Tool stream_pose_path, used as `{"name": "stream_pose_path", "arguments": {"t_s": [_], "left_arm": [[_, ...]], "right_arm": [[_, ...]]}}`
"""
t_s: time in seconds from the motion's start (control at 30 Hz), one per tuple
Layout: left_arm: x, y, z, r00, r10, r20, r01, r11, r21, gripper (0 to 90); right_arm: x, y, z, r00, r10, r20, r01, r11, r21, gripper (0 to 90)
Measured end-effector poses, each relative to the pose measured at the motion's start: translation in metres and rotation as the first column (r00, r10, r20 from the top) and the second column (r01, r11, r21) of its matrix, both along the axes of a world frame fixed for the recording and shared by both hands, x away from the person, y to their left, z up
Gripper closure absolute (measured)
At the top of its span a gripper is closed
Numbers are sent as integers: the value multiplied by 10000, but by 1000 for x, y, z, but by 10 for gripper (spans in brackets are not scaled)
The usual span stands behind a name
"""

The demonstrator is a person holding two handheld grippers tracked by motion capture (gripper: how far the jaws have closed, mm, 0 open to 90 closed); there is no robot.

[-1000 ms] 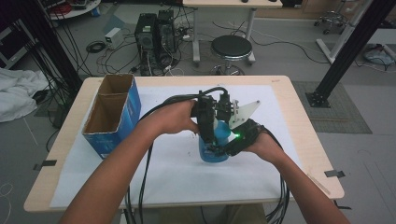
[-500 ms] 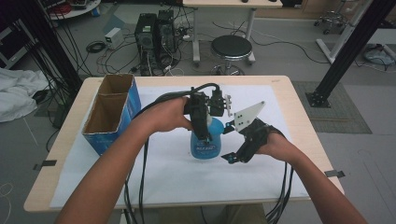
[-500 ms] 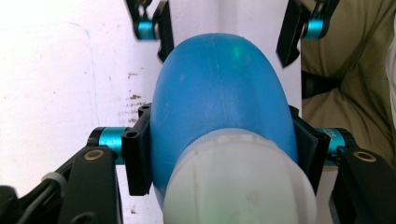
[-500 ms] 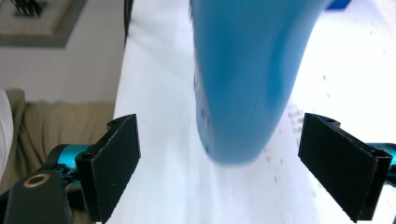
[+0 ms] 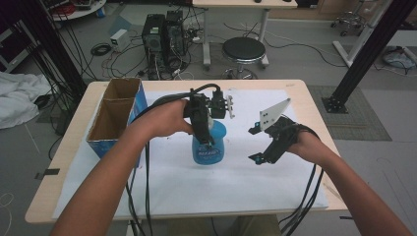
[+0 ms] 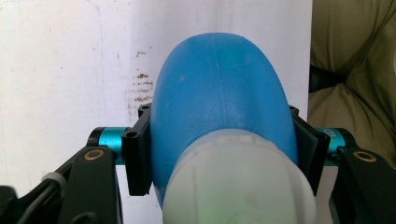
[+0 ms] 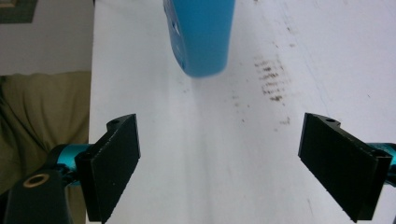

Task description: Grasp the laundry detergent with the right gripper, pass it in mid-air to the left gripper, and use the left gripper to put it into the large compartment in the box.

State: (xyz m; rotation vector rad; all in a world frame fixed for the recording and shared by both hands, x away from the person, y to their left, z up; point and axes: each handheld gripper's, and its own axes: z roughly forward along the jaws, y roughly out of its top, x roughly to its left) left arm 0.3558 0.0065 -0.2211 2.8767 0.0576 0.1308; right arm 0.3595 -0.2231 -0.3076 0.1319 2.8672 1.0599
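A blue plastic bottle [image 5: 209,149] with a pale cap [image 6: 238,186] stands upright at the middle of the white sheet [image 5: 196,191]. My left gripper [image 5: 205,139] comes down on it from above and is shut on its shoulder, just under the cap. In the left gripper view the two black pads [image 6: 137,154] press both sides of the blue bottle [image 6: 219,88]. My right gripper [image 5: 253,144] is open to the right of the bottle, clear of it. In the right gripper view the bottle's base [image 7: 203,37] is ahead of the wide-apart pads [image 7: 116,163].
An open cardboard box [image 5: 115,110] with a blue side stands at the table's left. The wooden table's edge [image 5: 314,105] runs beyond the sheet. Cables trail from both grippers over the near edge. A stool [image 5: 243,49] and computer towers [image 5: 164,32] are behind the table.
My right gripper has let go of the bottle, opened and drawn away to the right. The left gripper stays shut on the bottle, which has shifted slightly left.
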Motion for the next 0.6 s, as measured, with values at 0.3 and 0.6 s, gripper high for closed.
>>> {"name": "stream_pose_path", "arguments": {"t_s": [0.3, 0.6], "left_arm": [[3, 13, 9, 9985, 529, 116, -529, 9986, -21, 375], [11, 33, 37, 9735, 2274, 244, -2271, 9738, -128, 375]], "right_arm": [[8, -20, 9, 9958, -915, 29, 914, 9934, -698, 6], [27, -47, 20, 9734, -2273, 279, 2283, 9533, -1978, 7]]}}
